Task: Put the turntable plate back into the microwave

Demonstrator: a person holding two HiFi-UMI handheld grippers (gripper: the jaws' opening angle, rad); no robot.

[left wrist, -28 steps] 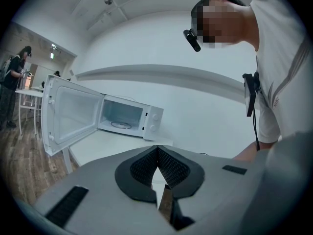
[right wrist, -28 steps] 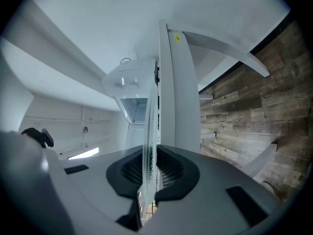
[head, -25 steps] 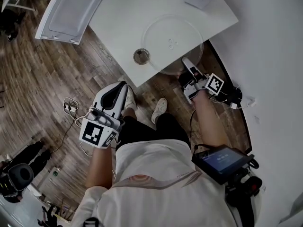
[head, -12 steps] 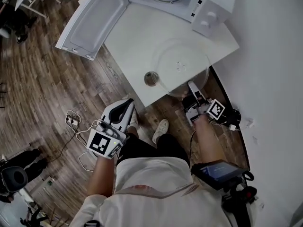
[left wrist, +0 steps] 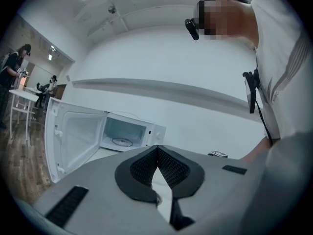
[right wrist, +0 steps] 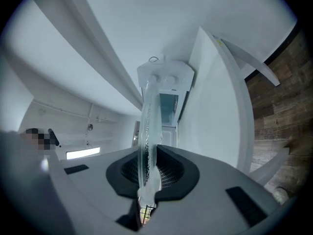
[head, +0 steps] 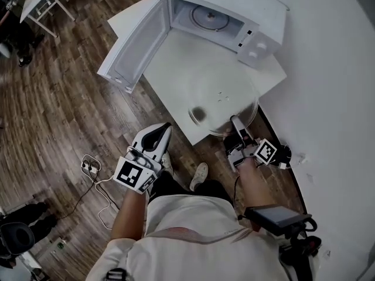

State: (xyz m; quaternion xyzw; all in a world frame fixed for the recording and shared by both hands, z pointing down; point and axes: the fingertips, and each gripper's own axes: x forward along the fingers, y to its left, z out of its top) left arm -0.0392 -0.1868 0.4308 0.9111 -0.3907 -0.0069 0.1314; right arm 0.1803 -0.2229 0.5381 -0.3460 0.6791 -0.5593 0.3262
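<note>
Clear glass turntable plate (head: 225,105) is held over the near edge of the white counter (head: 176,57), its rim pinched in the right tool (head: 237,125), in front of the open microwave (head: 258,16), while the left tool (head: 160,134), jaws pressed together on nothing, hovers over the wooden floor (head: 58,110).

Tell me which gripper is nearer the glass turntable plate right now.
Right. The right gripper is clamped on the near rim of the turntable plate. The left gripper, shut and empty, hangs off to the plate's left, apart from it.
</note>
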